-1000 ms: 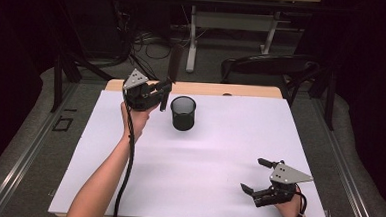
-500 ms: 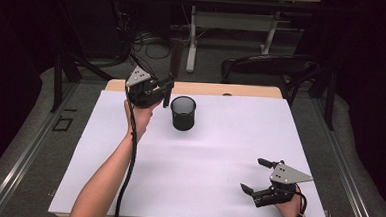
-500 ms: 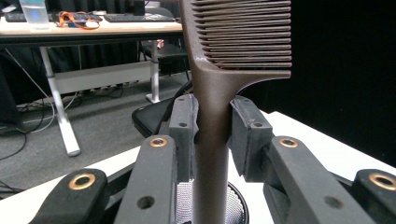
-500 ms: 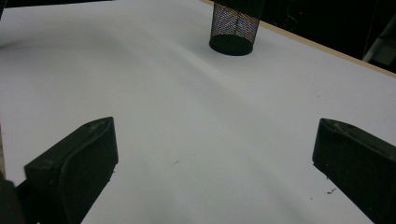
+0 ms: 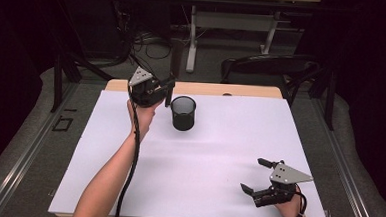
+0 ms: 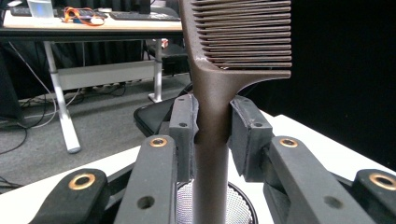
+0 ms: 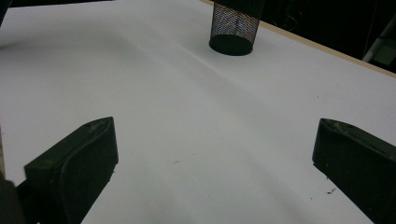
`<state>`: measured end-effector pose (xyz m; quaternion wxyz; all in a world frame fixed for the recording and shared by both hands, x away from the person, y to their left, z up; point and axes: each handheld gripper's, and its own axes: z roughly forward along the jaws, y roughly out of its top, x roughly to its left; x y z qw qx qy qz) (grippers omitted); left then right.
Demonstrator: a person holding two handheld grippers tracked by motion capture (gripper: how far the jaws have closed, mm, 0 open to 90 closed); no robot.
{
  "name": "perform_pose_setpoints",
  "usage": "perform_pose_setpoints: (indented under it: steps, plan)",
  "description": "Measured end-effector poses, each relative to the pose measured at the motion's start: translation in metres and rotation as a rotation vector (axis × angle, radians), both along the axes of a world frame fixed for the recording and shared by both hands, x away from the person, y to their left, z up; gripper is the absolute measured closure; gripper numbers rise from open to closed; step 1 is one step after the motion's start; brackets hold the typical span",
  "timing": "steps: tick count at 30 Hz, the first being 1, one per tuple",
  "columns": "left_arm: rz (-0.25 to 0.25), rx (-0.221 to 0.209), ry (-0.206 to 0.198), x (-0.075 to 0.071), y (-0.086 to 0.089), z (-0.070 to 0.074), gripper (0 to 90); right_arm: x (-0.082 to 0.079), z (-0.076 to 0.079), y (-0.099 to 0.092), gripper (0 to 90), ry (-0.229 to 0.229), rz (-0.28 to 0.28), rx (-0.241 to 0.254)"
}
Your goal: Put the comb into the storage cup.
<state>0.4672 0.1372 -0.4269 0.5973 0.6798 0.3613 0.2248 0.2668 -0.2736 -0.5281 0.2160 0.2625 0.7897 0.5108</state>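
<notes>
My left gripper (image 5: 166, 88) is held up at the far left of the white table (image 5: 218, 155), just left of a black mesh cup (image 5: 183, 113). It is shut on the handle of a dark brown comb (image 6: 243, 37). The comb stands upright with its teeth above the jaws, and its handle runs down toward the cup's (image 6: 238, 205) open mouth. The comb (image 5: 168, 96) appears as a thin dark bar beside the cup's rim. My right gripper (image 5: 252, 175) rests near the front right corner, open, with bare table between its jaws (image 7: 215, 158). The cup (image 7: 233, 28) stands far ahead of it.
A wooden strip (image 5: 207, 89) edges the table's far side. Beyond it are a dark chair (image 5: 268, 67) and a desk (image 5: 235, 20) with cables on the floor. The white surface (image 7: 187, 93) stretches between the right gripper and the cup.
My left gripper with the comb has edged slightly to the right, closer to the cup. The right gripper has stayed where it was.
</notes>
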Motion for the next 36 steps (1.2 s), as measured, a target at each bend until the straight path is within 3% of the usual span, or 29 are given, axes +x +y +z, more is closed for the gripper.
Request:
perform_pose_setpoints:
  steps: [9,28,36]
  plan:
    - [0.000,-0.014,0.008,0.005,-0.003,-0.004,72.1,0.000,0.000,0.000,0.0,0.000,0.000,0.002]
    - [0.018,-0.043,-0.020,0.011,-0.013,-0.004,72.1,0.000,0.000,0.000,0.0,-0.003,0.000,0.003]
    - [0.021,-0.045,-0.008,0.015,-0.018,-0.008,72.1,0.000,0.000,-0.001,0.0,-0.005,0.001,0.003]
